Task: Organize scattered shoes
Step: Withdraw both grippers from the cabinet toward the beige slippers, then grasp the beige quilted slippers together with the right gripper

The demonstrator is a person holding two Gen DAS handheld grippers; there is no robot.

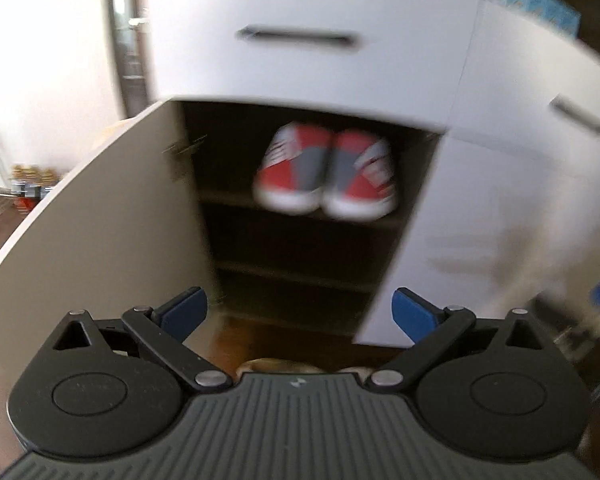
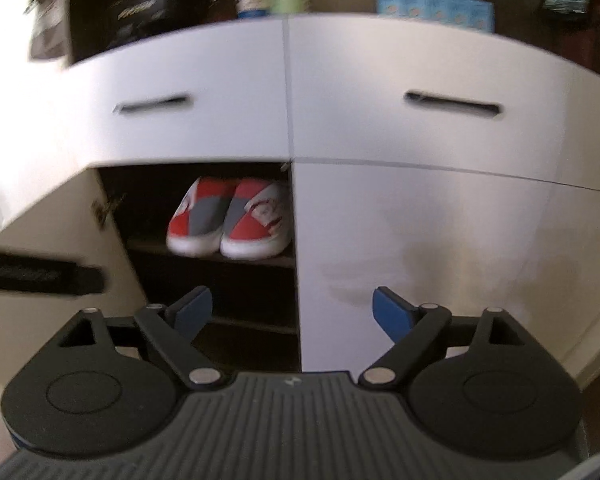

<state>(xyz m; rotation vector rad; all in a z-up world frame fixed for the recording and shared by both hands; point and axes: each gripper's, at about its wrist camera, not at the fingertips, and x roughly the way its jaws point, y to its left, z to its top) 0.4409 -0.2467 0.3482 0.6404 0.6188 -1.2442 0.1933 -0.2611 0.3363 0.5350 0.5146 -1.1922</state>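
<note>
Both views blurred. White cabinet [image 2: 380, 208] ahead, left door [image 1: 112, 216] swung open, dark shelves inside. Shoes [image 1: 326, 172], red-grey pair with white soles, side by side on upper shelf [image 2: 212, 254], toes outward, touching each other. Left gripper [image 1: 300, 312] empty, jaws spread wide, facing open compartment. Right gripper [image 2: 292, 312] empty too, jaws apart, facing closed right door [image 2: 420, 260]. Drawers above, slot handles. Boxes, bottles on cabinet top.
</note>
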